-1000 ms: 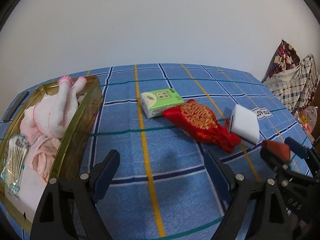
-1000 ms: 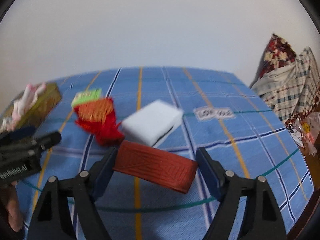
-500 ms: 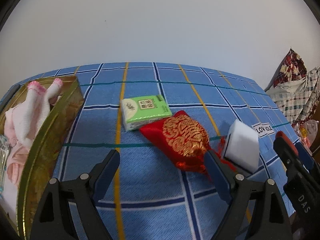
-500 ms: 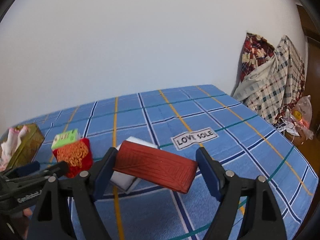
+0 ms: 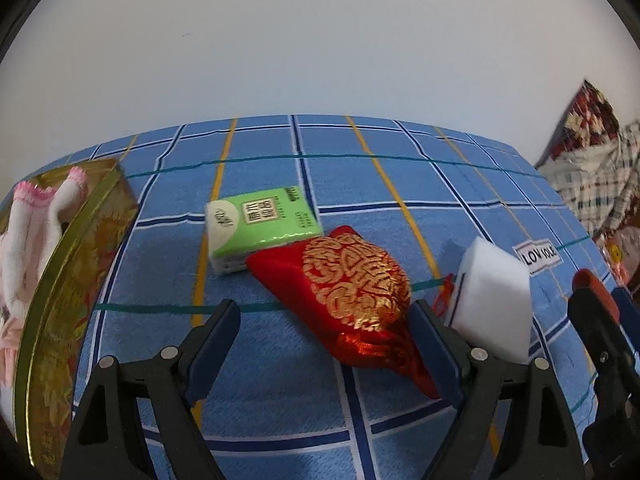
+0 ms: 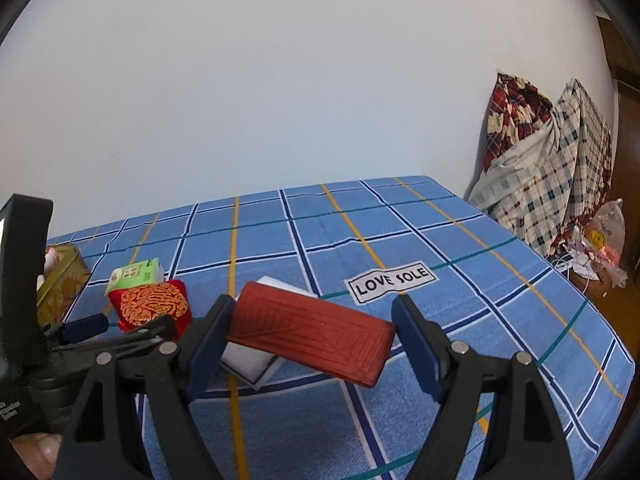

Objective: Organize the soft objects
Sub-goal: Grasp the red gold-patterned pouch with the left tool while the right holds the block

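The right tongs [image 6: 312, 336] had lifted clear of the desk [image 6: 460, 240] within the last second and held a red block [image 6: 312, 336] pinched across their span, tilted down to the right, above the white sponge [image 6: 256, 368]. That suggested the block was bound for the gold tin [image 5: 60, 292] at the far left, where pink-trimmed white cloth [image 5: 32, 232] already lay. The left tongs [image 5: 324, 344] had swung rightward off the tin and now stood wide open and empty, low over the desk, aimed at the red pouch [image 5: 352, 296], which lay between their tips. Just beyond the pouch, touching it, sat the green tissue pack [image 5: 260, 232]; the sponge lay just right of it.
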Available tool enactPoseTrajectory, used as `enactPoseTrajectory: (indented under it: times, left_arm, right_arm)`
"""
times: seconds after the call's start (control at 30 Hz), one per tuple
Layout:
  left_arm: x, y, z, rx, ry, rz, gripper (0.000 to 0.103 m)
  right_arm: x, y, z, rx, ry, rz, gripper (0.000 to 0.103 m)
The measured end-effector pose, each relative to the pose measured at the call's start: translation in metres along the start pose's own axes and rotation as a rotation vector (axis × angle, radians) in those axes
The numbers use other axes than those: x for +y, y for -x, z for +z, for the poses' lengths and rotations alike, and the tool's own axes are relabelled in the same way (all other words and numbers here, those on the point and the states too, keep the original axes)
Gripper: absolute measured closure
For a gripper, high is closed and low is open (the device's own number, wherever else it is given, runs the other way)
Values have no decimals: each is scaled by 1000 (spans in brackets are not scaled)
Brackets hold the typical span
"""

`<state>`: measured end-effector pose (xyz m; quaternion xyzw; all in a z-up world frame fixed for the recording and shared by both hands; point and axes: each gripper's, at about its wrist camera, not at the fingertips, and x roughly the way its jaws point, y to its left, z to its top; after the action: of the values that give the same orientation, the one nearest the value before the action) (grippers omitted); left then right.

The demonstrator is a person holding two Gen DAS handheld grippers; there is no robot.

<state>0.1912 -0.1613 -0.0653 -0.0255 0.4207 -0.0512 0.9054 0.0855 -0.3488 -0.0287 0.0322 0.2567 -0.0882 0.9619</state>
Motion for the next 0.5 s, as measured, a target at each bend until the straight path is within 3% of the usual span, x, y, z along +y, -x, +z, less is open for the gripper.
enactPoseTrajectory:
  times: [0.03,0.07,0.13,0.17,0.5]
  left_arm:
    - [0,-2,-1,15,-4,-29,43]
    - [1,-5,-1,28,2,-57,63]
    - [3,-4,-2,22,6,-69,71]
    - [3,-2,-3,15,-7,-70,81]
    - [22,29,-16,-83,-10,-49,87]
  right_arm:
    - [0,0,0,-2,2,-1,22]
    - [1,1,0,-5,3,1,22]
    - [0,3,-1,-13,-1,2,22]
    - [-1,3,-1,-15,-3,2,22]
    - [-3,14,-2,-84,-3,33,22]
